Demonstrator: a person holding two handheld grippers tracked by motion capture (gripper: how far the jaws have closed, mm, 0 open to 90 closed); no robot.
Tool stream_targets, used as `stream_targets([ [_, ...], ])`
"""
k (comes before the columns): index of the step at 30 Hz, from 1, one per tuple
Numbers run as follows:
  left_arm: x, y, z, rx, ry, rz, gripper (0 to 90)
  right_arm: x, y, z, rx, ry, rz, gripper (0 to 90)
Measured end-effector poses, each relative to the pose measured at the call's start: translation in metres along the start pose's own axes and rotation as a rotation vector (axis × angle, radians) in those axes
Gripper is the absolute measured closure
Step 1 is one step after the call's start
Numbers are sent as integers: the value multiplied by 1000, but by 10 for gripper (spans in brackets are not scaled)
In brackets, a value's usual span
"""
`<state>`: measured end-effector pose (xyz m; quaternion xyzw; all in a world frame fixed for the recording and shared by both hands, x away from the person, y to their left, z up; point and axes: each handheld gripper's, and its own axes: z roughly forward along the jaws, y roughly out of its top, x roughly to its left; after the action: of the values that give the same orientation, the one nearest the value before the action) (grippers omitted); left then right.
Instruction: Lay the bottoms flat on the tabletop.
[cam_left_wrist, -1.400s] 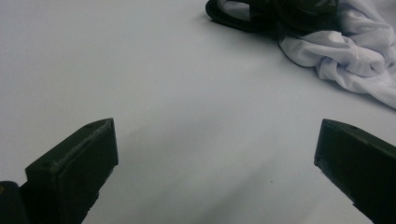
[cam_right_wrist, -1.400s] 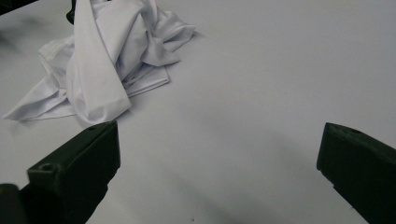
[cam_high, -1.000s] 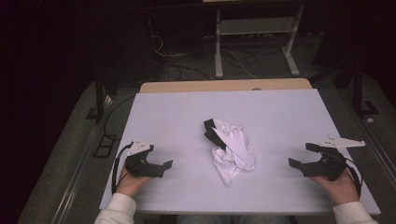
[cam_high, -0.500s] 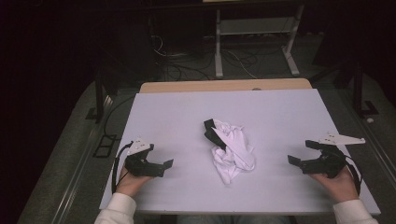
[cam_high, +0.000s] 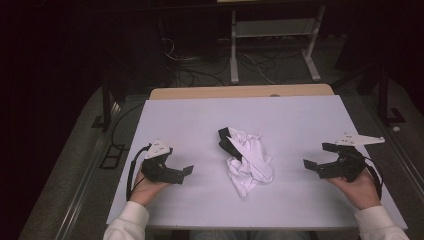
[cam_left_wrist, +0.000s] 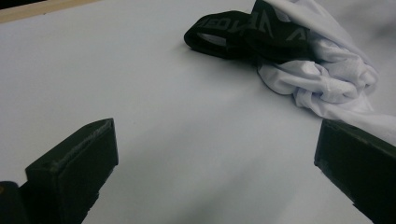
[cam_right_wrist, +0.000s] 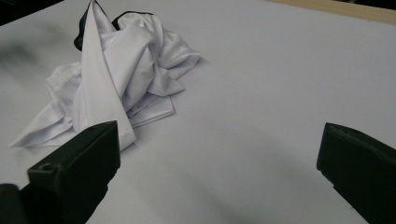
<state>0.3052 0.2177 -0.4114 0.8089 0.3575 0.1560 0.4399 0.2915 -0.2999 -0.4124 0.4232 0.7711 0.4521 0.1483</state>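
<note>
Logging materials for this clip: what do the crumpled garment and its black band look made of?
The white garment looks like thin, smooth, slightly shiny knit fabric: it bunches into soft, sharp-edged folds. Its black band looks like woven elastic, matte, with faint grey lettering. The fibre cannot be told.

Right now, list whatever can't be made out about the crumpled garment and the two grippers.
- Garment: its type and underside, hidden by its own folds in the high view.
- Black band: lettering too dim and creased to read, left gripper view.
- Right gripper: jaw tips cut off by the bottom edge, right gripper view.
</note>
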Motion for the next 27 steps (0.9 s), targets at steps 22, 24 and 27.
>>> stream_targets([
  [22, -4, 18, 18, 43, -33, 18, 0, 8, 50, 11, 5, 39, -82, 0],
  [24, -5, 20, 20, 48, -37, 24, 0, 8, 54, 14, 12, 41, -87, 0],
  [27, -7, 22, 23, 48, -46, 23, 0, 9, 59, 18, 14, 47, -94, 0],
])
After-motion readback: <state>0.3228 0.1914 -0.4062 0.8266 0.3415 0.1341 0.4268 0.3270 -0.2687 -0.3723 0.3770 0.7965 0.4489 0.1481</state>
